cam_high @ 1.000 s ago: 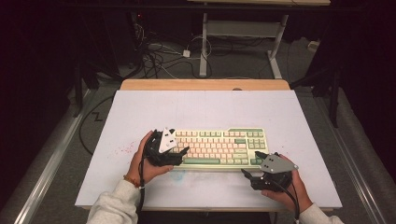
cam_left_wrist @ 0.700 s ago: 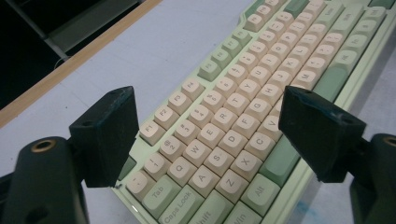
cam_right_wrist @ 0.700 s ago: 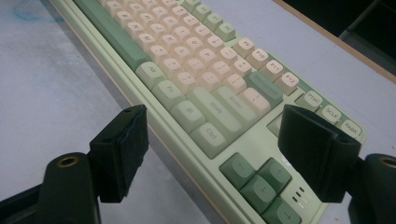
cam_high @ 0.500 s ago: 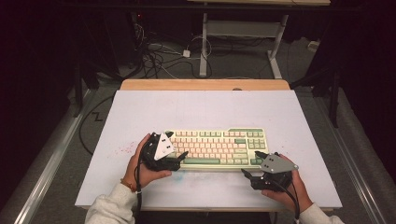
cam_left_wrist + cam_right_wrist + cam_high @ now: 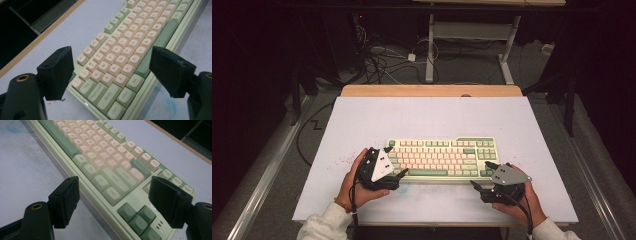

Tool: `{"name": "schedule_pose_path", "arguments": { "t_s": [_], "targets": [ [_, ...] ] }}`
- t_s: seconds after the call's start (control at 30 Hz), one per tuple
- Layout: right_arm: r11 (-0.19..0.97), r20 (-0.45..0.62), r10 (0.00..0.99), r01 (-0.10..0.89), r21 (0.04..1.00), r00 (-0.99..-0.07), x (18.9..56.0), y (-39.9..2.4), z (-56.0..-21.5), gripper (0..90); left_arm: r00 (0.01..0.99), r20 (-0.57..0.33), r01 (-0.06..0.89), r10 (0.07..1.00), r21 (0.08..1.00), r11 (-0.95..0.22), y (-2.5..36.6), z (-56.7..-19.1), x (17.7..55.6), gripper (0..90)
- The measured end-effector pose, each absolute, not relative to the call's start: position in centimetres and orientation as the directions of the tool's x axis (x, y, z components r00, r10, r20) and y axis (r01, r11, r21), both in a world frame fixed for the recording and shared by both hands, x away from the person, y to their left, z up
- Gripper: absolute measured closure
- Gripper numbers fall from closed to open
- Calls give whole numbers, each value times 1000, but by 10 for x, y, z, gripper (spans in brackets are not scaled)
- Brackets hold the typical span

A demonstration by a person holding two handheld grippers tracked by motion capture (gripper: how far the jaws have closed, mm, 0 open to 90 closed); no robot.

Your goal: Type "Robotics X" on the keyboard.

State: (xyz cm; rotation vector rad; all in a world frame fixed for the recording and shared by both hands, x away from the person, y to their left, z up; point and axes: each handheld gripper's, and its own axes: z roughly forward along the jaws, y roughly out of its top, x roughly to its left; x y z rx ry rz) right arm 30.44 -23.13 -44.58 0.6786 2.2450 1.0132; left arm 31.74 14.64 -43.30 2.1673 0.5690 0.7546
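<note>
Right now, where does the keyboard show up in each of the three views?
High view: the keyboard lies lower centre on the white table, between the two grippers.
Left gripper view: its left end runs from bottom centre to top right.
Right gripper view: its right end runs from top left to bottom right.
Shared landmark: the long green spacebar.

Dim room. White worktop (image 5: 362, 125) with wooden far edge; behind it grey floor (image 5: 472, 70), tangled cables (image 5: 382, 55), white-legged desk frame (image 5: 472, 32).
</note>
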Motion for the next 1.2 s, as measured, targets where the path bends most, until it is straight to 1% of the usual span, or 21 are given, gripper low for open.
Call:
{"name": "schedule_pose_path", "arguments": {
  "t_s": [0.2,0.27,0.33,0.37,0.43,0.47,0.5,0.53,0.6,0.67,0.9,0.93,1.2],
  "targets": [
    [582,-293,647,207,786,-704,305,-231,-446,255,727,326,165,605,772,-614,153,-437,310,193],
    [584,-294,646,208,785,-705,305,-230,-446,255,735,317,163,599,776,-610,152,-439,308,230],
    [583,-294,647,208,786,-704,305,-230,-446,255,745,302,161,595,784,-600,150,-440,307,293],
    [583,-295,646,206,786,-704,305,-230,-445,255,749,296,163,593,786,-597,149,-440,307,338],
    [584,-295,646,206,785,-704,305,-230,-445,255,757,283,168,589,786,-595,148,-441,307,393],
    [585,-296,645,206,785,-704,305,-230,-445,255,760,279,169,587,787,-593,147,-441,308,449],
    [585,-296,645,207,784,-704,304,-230,-445,255,764,277,165,583,789,-592,147,-441,308,470],
    [585,-296,645,206,784,-705,304,-230,-445,255,769,267,171,581,790,-589,146,-441,309,508],
    [584,-296,645,205,786,-704,304,-231,-445,255,782,240,184,575,793,-581,146,-441,310,607],
    [582,-295,647,205,787,-703,304,-231,-445,255,784,232,193,576,791,-581,144,-440,311,685],
    [580,-294,648,206,788,-702,305,-232,-445,255,811,187,225,554,774,-591,131,-442,319,855],
    [581,-294,648,207,787,-703,305,-232,-445,255,816,183,226,548,771,-595,128,-442,320,869],
    [583,-292,647,210,785,-704,305,-231,-446,255,839,174,241,515,731,-638,108,-446,331,871]
  ]
}}
